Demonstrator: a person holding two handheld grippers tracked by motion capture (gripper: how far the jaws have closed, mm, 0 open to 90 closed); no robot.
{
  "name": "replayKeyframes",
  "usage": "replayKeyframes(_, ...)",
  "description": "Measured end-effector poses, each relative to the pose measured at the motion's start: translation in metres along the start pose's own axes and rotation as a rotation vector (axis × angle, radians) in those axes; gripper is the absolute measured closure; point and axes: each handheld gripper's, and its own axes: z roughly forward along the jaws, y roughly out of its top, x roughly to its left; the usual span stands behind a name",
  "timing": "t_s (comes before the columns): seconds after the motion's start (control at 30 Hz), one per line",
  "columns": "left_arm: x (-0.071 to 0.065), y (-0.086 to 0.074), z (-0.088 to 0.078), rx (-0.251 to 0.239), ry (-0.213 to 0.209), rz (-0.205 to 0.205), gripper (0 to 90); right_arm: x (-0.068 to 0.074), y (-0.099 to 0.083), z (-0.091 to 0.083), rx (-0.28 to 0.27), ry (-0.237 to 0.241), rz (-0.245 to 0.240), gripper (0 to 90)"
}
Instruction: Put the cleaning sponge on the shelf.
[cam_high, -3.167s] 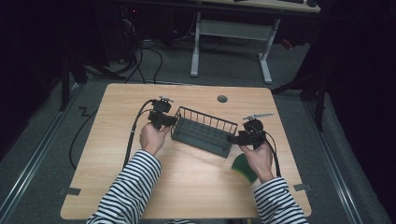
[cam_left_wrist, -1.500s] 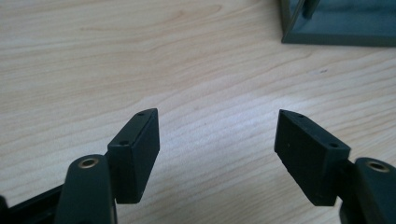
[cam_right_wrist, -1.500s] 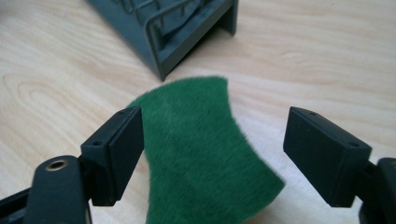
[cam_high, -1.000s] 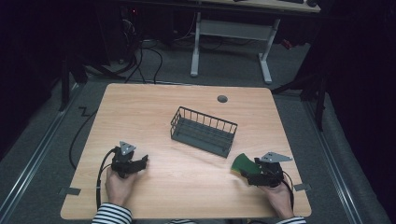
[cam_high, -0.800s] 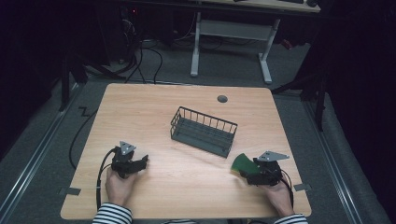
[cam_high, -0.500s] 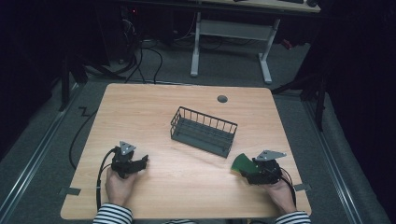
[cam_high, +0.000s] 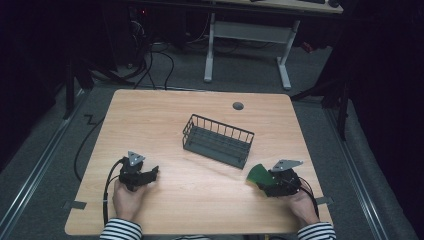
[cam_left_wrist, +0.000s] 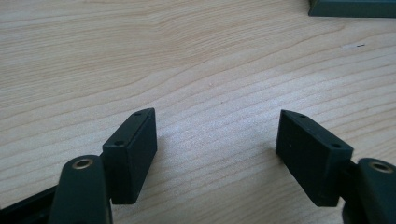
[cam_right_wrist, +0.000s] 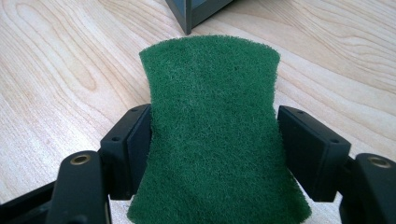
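Observation:
A green scouring pad (cam_right_wrist: 210, 116) lies between the jaws of my right gripper (cam_right_wrist: 215, 140). The jaws have just been closing, and both pads now press on its sides, so it narrows at the waist. In the high view the scouring pad (cam_high: 258, 174) sticks out to the left of the right gripper (cam_high: 266, 184), near the table's front right. My left gripper (cam_high: 152, 173) rests at the front left. Its jaws stand open over bare wood, as the left gripper (cam_left_wrist: 217, 140) view shows.
A dark wire basket (cam_high: 220, 126) stands at an angle in the middle of the wooden table (cam_high: 165, 115); a corner of the basket (cam_right_wrist: 189, 11) lies just beyond the pad. A round cable hole (cam_high: 238, 105) sits near the far edge.
Since the earliest frame both hands have drawn back from the basket to the near edge. Over the last second the high view looks nearly the same.

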Motion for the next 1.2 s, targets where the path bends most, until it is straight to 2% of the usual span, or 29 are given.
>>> replayKeyframes(0.37, 0.000, 0.000, 0.000, -0.001, -0.002, -0.002, 29.6, 0.001, 0.004, -0.007, -0.015, -0.009, 0.002, 29.8)
replayKeyframes(0.9, 0.001, 0.000, 0.000, 0.001, -0.007, -0.005, 29.4, 0.000, 0.021, -0.042, -0.087, -0.048, -0.023, 29.8)
replayKeyframes(1.2, 0.000, 0.000, 0.000, -0.001, -0.003, -0.002, 29.4, -0.007, 0.034, -0.059, -0.130, -0.058, -0.021, 29.8)
